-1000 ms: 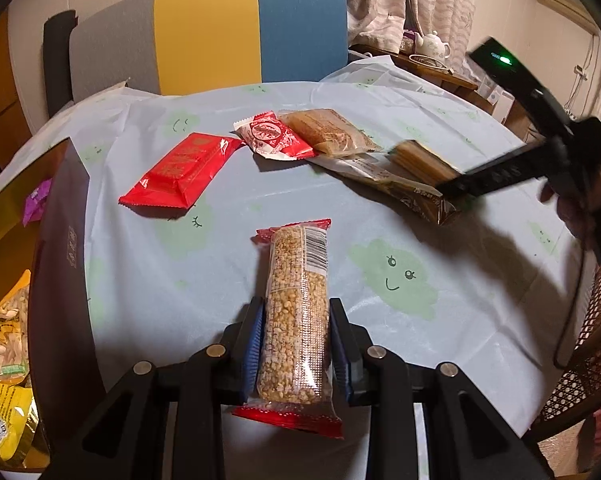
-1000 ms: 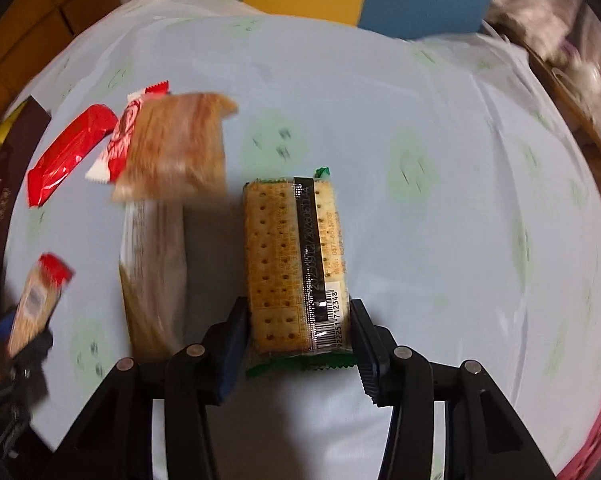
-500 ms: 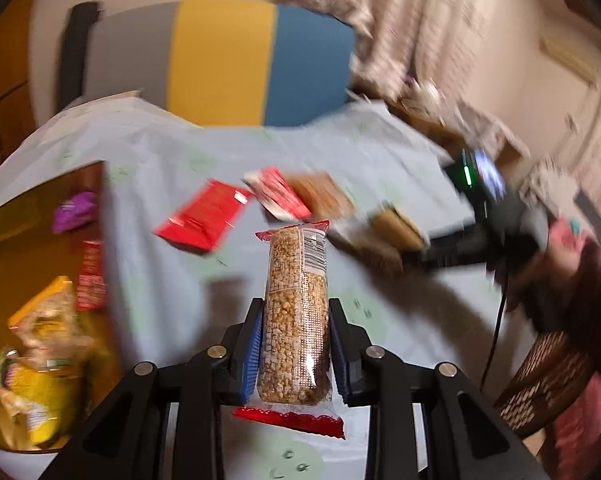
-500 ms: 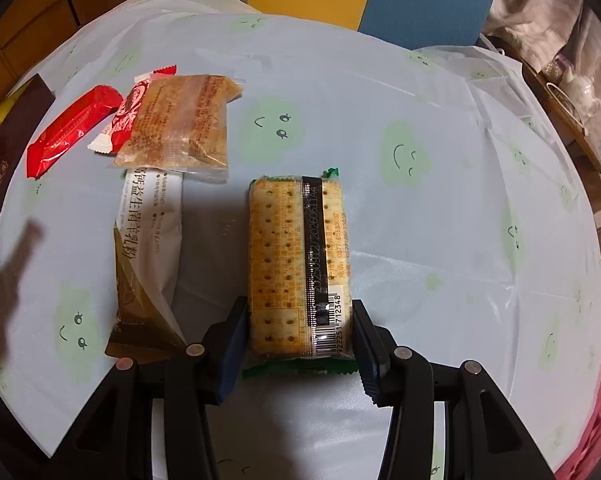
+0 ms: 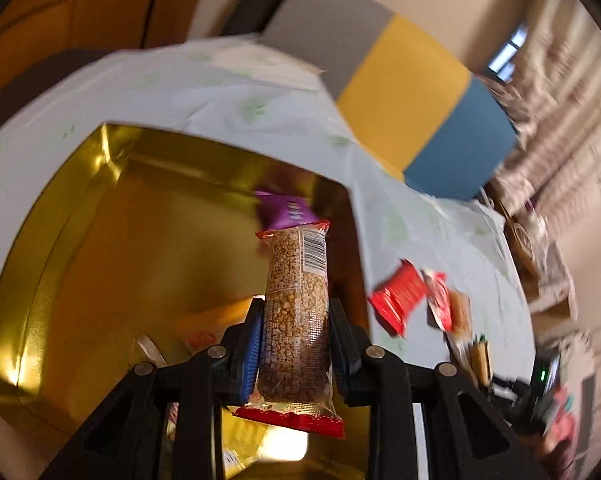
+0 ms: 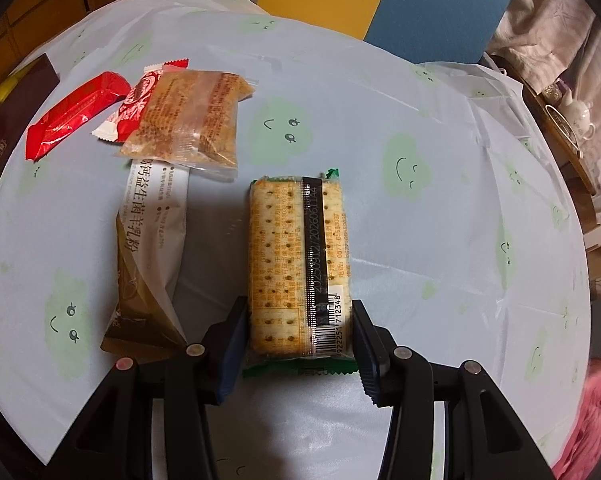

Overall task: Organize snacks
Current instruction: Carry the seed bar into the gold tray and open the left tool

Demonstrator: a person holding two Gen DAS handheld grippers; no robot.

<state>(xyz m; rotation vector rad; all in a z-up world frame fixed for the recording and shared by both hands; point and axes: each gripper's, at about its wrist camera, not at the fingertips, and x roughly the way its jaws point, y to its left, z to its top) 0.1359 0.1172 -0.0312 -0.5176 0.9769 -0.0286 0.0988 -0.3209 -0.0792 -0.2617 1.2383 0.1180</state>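
Your left gripper (image 5: 296, 344) has its jaws pinching the grain bar (image 5: 296, 316) above the gold box (image 5: 80, 216); lower it onto the box's bare floor before letting go. Right of the box, on the table (image 6: 440, 240), your right gripper (image 6: 298, 340) has its jaws clamping the cracker pack (image 6: 296, 264).

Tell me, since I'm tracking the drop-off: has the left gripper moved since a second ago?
Yes. The left gripper, shut on the grain bar, has swung from over the tablecloth to above the gold tin.

Table (image 6: 440, 240) w/ pale cloud-print cloth: gold box (image 5: 80, 240), red packet (image 6: 72, 114), crumbly cake pack (image 6: 188, 120), white-brown sachet (image 6: 148, 248).
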